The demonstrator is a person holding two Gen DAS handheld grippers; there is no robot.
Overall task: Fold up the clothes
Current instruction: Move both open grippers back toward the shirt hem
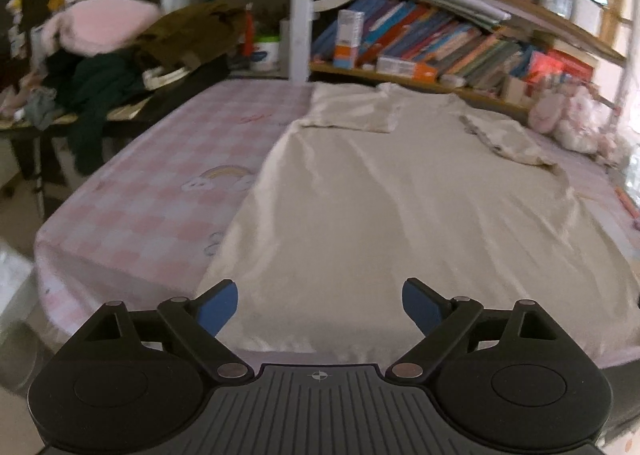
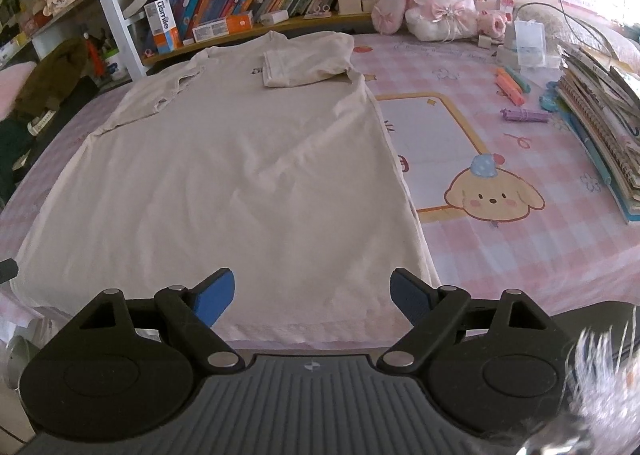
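Both grippers, left gripper (image 1: 320, 307) and right gripper (image 2: 312, 299), gape wide, empty, over the cream shirt (image 2: 224, 175); only the right view shows the book stack (image 2: 604, 127) at right edge.

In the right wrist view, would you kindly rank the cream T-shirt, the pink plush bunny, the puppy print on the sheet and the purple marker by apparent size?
1. Cream T-shirt, by far the largest.
2. Pink plush bunny and puppy print look about alike; the print is nearer the camera, so I won't rank them.
3. Purple marker, the smallest.
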